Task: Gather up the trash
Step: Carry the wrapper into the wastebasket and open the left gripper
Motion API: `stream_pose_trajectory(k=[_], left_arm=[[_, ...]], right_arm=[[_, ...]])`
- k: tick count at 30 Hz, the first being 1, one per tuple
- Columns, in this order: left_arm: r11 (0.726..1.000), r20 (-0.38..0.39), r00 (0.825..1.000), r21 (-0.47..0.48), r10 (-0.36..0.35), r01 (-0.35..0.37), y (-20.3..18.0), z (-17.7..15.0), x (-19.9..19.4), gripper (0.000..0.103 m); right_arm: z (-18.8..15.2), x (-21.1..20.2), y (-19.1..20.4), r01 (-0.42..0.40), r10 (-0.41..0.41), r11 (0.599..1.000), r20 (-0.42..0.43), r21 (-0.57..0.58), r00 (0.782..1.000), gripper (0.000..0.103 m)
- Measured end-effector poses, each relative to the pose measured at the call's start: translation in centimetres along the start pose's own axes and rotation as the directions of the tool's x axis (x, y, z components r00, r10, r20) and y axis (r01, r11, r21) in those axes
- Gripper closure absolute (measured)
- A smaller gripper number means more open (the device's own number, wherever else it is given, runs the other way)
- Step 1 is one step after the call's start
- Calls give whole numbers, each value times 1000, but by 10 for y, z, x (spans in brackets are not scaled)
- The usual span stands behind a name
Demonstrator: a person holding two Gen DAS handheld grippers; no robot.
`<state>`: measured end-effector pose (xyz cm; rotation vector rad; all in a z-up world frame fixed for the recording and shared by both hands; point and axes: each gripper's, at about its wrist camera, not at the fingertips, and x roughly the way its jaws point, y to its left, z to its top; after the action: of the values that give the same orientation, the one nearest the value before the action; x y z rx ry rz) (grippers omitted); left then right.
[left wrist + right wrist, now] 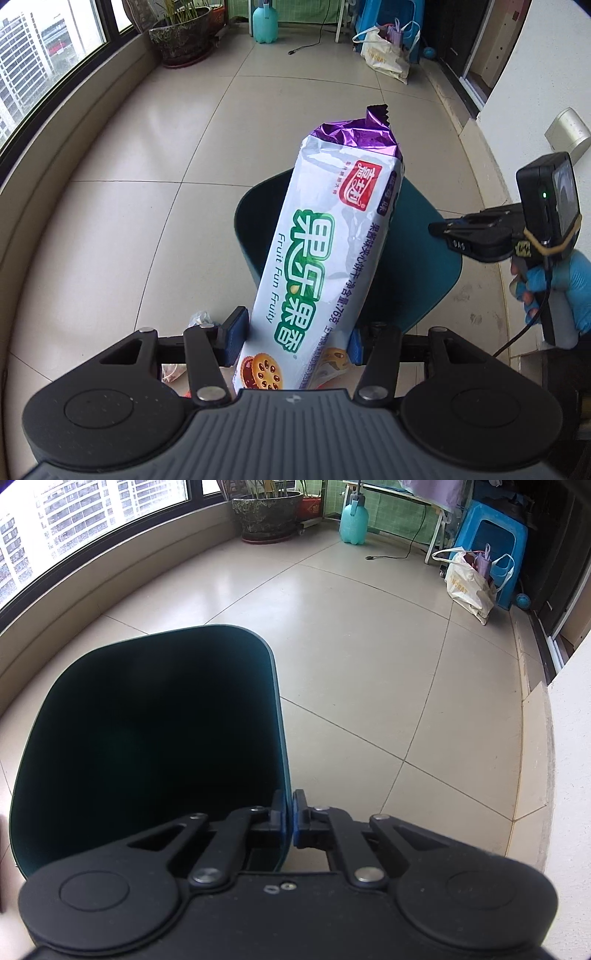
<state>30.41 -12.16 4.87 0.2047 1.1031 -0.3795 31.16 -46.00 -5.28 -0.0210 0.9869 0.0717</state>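
Note:
My left gripper point(295, 338) is shut on a white and purple biscuit packet point(325, 240), which stands up tilted in front of the camera, above the dark teal bin point(424, 258). My right gripper point(290, 812) is shut on the right rim of the same bin point(147, 738), whose dark open mouth fills the left of the right wrist view. The right gripper also shows in the left wrist view point(436, 229), held by a blue-gloved hand at the bin's right side.
Small bits of crumpled trash point(199, 317) lie on the tiled floor under my left gripper. A potted plant point(269, 513), a teal spray bottle point(354, 520), a blue stool point(491, 539) and a bag point(469, 583) stand at the far side. A wall runs along the right.

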Motion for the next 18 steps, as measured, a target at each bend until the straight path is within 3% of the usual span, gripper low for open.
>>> stream_pose_trajectory(k=[7,18], left_arm=[[999,-52,999,-54,4,-7,-34,43,73,51],[996,-198,980,-74,34,-50,-67,49,167,51]], right_arm=[[0,3,-2,0,0,1000,2,-21,1000,101],[-12,-2,3,24,-24,999,-7,-47,1000,101]])
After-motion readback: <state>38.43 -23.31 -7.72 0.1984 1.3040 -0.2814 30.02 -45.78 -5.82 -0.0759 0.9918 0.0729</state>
